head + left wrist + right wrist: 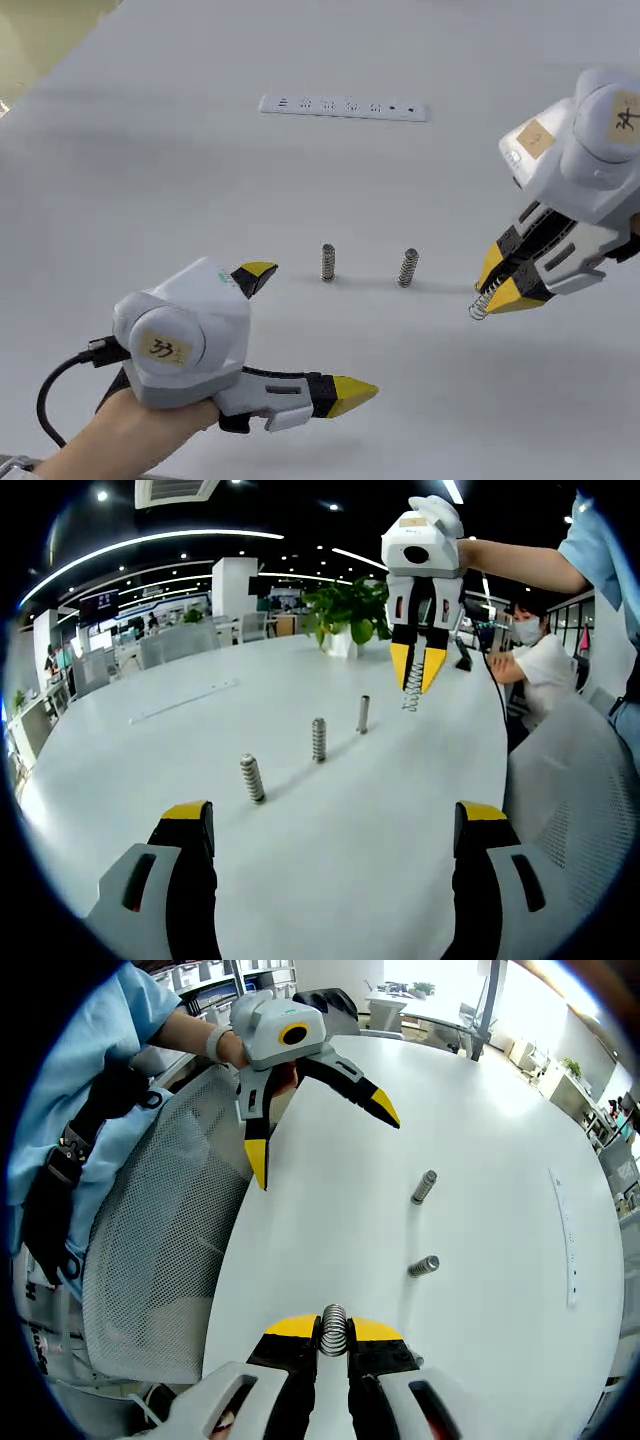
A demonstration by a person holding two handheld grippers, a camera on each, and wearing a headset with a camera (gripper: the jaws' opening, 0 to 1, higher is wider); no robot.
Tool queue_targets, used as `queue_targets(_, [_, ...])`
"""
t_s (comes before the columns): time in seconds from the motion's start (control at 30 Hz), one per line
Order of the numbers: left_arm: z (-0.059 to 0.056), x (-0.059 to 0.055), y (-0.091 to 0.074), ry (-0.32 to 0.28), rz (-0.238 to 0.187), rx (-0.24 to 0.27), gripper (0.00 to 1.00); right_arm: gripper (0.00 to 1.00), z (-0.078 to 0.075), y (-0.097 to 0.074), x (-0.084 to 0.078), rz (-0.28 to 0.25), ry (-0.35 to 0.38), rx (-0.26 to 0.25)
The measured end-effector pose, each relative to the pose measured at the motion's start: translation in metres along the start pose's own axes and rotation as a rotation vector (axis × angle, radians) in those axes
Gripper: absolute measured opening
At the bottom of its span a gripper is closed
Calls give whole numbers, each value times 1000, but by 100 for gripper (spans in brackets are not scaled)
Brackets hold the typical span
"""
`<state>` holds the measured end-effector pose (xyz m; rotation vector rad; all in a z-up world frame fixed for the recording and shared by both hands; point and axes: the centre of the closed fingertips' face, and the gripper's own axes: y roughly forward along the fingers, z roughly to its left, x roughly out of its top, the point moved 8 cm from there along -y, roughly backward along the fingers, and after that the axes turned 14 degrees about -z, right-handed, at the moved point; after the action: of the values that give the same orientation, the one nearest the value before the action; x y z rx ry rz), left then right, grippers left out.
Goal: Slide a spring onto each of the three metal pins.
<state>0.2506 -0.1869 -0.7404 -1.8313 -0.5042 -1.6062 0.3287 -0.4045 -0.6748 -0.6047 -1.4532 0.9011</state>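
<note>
Far left, we've got the left gripper (pixel 312 330) with its jaws spread wide, and a sticker (pixel 165 349) on it reads "33". In the middle of the white table (pixel 200 170) stand the first sprung pin (pixel 328 262) and the second sprung pin (pixel 408 267). The left gripper view adds a bare pin (pixel 363 713), so that's three pins and three springs total. Over on the right, the right gripper (pixel 498 288) is clamped on the last spring (pixel 482 302), up in the air near the bare pin. We can't read its label. One power strip (pixel 343 107) lies at the far side, well apart.
</note>
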Motion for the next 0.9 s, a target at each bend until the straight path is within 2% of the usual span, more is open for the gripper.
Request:
queue_targets(0.4, [5,0,-1,-12,2,-1,99,7,-34,-22,-11,82,-15,-60])
queue_targets(0.73, [6,-2,1,-9,8,-5,98,7,-46,-19,-24,144,-38,-69])
queue_targets(0.9, [6,-3,1,-14,14,-6,98,7,-51,-16,-27,152,-38,-76])
